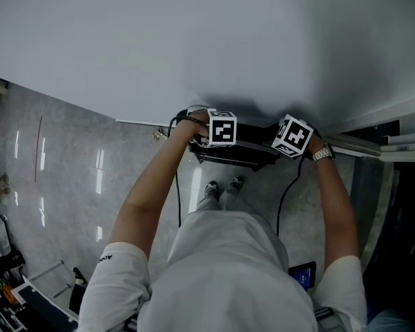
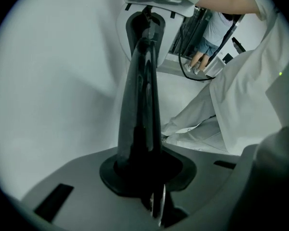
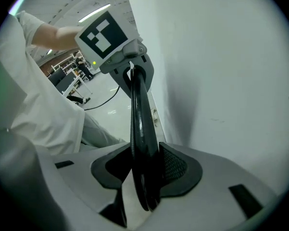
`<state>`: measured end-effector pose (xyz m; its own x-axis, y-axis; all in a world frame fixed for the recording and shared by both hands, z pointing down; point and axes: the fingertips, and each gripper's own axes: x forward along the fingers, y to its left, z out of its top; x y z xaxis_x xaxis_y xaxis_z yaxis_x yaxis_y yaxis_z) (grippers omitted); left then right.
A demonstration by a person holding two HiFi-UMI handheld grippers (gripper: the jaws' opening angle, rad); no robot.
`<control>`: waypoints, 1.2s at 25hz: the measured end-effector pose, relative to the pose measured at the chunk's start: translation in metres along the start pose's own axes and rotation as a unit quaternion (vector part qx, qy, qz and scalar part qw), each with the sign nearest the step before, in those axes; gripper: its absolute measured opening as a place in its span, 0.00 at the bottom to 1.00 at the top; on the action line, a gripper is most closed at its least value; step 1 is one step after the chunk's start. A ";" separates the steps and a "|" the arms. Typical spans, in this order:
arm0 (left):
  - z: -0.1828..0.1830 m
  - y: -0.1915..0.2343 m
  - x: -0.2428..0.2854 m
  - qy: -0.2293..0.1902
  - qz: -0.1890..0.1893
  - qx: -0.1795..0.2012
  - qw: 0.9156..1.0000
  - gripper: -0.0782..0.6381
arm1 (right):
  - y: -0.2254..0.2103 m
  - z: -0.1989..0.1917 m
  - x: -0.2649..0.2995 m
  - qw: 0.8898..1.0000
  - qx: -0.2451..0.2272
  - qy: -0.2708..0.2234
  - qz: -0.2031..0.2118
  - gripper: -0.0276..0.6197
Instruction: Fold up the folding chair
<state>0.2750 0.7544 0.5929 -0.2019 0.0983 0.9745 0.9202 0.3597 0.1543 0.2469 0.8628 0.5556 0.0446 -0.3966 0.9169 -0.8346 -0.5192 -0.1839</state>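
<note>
The black folded chair stands upright against the white wall, just beyond the person's feet. Both grippers reach steeply down onto its top bar. My left gripper is shut on that bar, whose glossy black edge runs from the pads up to the other gripper. My right gripper has the same bar between its jaws. The meshed pad lies close beside the bar, and a pale gap shows on the other side, so the jaws stand open around it. The chair's legs are hidden.
The wall rises directly behind the chair. Grey tiled floor spreads to the left, with stands and gear at the lower left corner. A black cable hangs from the right gripper. Rails and a dark opening sit at the right.
</note>
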 end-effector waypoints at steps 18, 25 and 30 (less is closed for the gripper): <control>0.002 0.001 0.000 -0.013 0.019 0.014 1.000 0.20 | 0.002 0.010 -0.045 0.998 -0.037 0.036 -0.047 0.26; 0.001 -0.005 -0.001 -0.011 0.013 0.016 1.000 0.20 | 0.007 0.008 -0.040 0.997 -0.026 0.044 -0.052 0.23; 0.000 -0.003 -0.009 0.001 0.042 0.039 0.998 0.31 | 0.010 0.004 -0.037 0.997 -0.023 0.050 -0.050 0.23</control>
<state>0.2737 0.7520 0.5841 -0.1242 0.1296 0.9837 0.9052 0.4208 0.0589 0.2389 0.8689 0.5180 0.0752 -0.2653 0.9612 -0.8534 -0.5157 -0.0756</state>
